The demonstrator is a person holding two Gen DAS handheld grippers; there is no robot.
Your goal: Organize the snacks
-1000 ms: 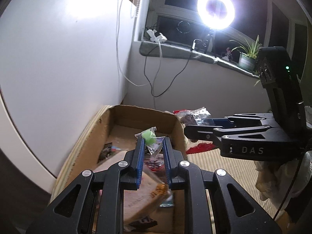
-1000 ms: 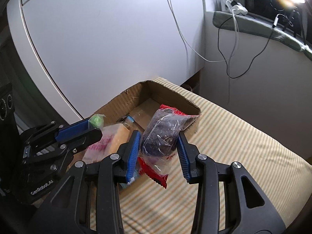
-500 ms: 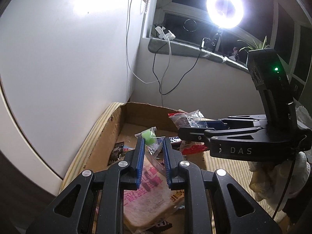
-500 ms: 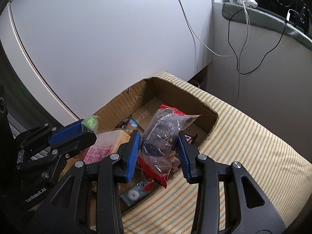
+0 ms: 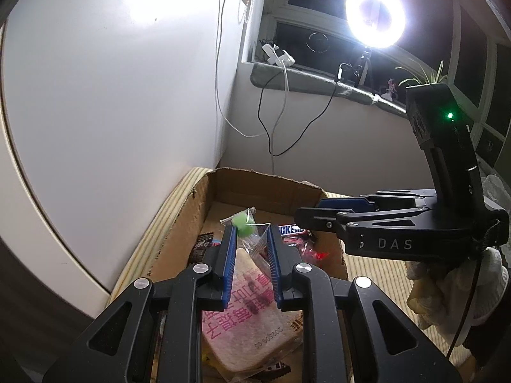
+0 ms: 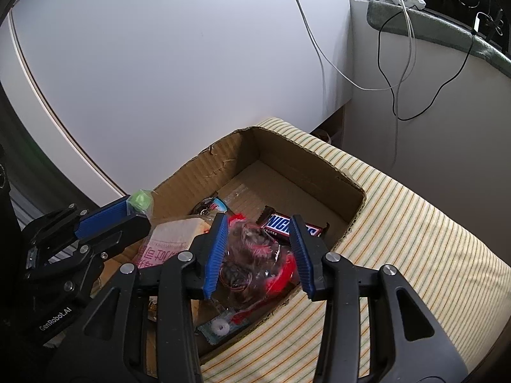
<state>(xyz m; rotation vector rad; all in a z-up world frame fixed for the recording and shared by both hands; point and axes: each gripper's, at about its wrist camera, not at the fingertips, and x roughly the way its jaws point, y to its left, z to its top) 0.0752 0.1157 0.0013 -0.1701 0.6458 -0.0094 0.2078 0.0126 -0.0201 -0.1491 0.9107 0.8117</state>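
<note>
Left wrist cam sits just behind its own fingers (image 5: pixel 228 252), close above the cardboard box (image 5: pixel 204 210), tilted down, facing the window corner w/ ring light (image 5: pixel 375 16). Right wrist cam looks steeper down into the same box (image 6: pixel 306 156) from the opposite side, toward the white wall. Both share the box interior, Snickers bar (image 6: pixel 278 223), and each sees the other's gripper.

A clear packet of dark snacks with red trim (image 6: pixel 255 261) lies in the open cardboard box (image 6: pixel 297 156) beside a Snickers bar (image 6: pixel 281 223).
</note>
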